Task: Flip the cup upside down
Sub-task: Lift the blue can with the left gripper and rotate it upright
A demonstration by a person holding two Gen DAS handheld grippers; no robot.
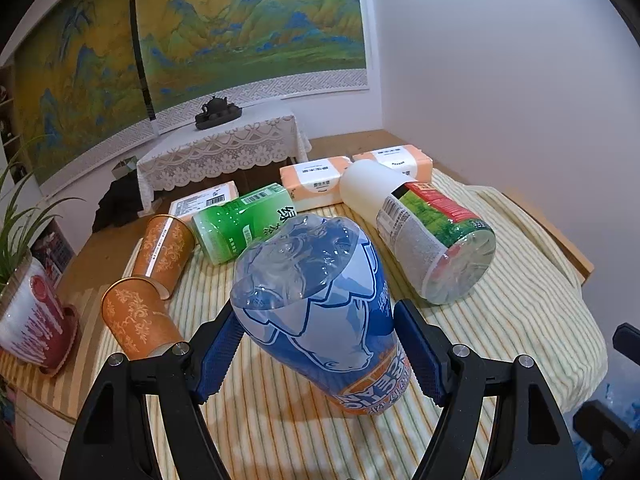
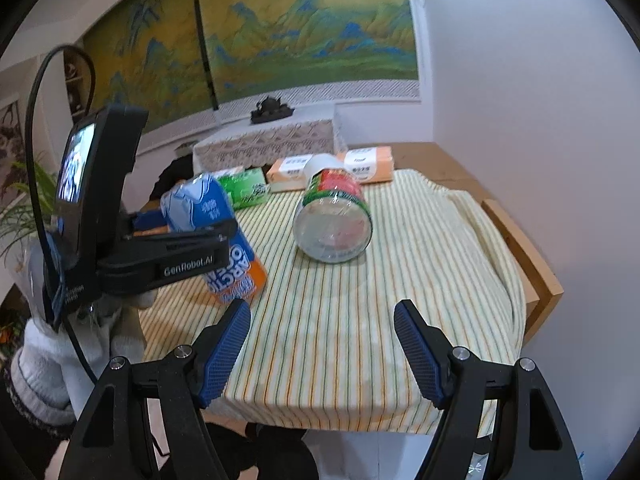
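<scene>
A blue and orange plastic cup point(image 1: 320, 312) stands upside down and tilted on the striped cloth point(image 1: 520, 320), clear bottom up, rim end down. My left gripper point(image 1: 320, 356) has its blue pads on both sides of it, shut on it. The right wrist view shows the same cup point(image 2: 216, 232) held by the left gripper point(image 2: 192, 240). My right gripper point(image 2: 322, 344) is open and empty above the cloth's point(image 2: 420, 260) near part.
A red-and-green labelled cup point(image 1: 424, 236) and a green cup point(image 1: 244, 224) lie on their sides. Two orange paper cups point(image 1: 160, 252) point(image 1: 136, 320) lie at the left. Tissue packs point(image 1: 316, 184) sit at the back. A potted plant point(image 1: 28, 312) stands far left.
</scene>
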